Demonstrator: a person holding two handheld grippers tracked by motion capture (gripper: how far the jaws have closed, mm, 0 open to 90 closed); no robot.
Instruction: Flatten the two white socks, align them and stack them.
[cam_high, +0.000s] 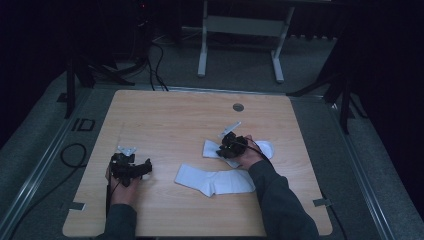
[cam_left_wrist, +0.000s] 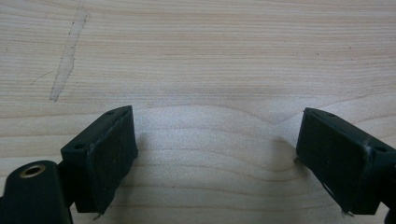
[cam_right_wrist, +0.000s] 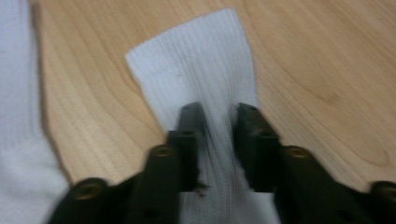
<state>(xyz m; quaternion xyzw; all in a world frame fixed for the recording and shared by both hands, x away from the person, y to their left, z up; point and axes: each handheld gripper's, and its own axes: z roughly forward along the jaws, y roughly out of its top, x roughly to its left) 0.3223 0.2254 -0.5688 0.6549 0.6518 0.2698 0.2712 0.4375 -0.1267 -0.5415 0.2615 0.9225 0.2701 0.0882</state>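
Note:
Two white socks lie on the wooden table (cam_high: 170, 120). The farther sock (cam_high: 212, 149) runs under my right gripper (cam_high: 229, 146), and its toe end (cam_high: 266, 148) pokes out on the right of the hand. In the right gripper view the jaws of the right gripper (cam_right_wrist: 218, 114) stand close together with that sock's ribbed fabric (cam_right_wrist: 201, 65) bunched between the pads. The nearer sock (cam_high: 215, 181) lies flat in front of it, apart from both grippers. My left gripper (cam_high: 134, 167) rests at the table's left, open over bare wood (cam_left_wrist: 217, 135).
A round cable hole (cam_high: 238, 107) sits near the table's far edge. A white desk frame (cam_high: 240, 30) stands on the floor beyond the table, and a black cable (cam_high: 75, 155) loops on the floor at the left. The nearer sock's edge (cam_right_wrist: 18, 93) borders the right gripper view.

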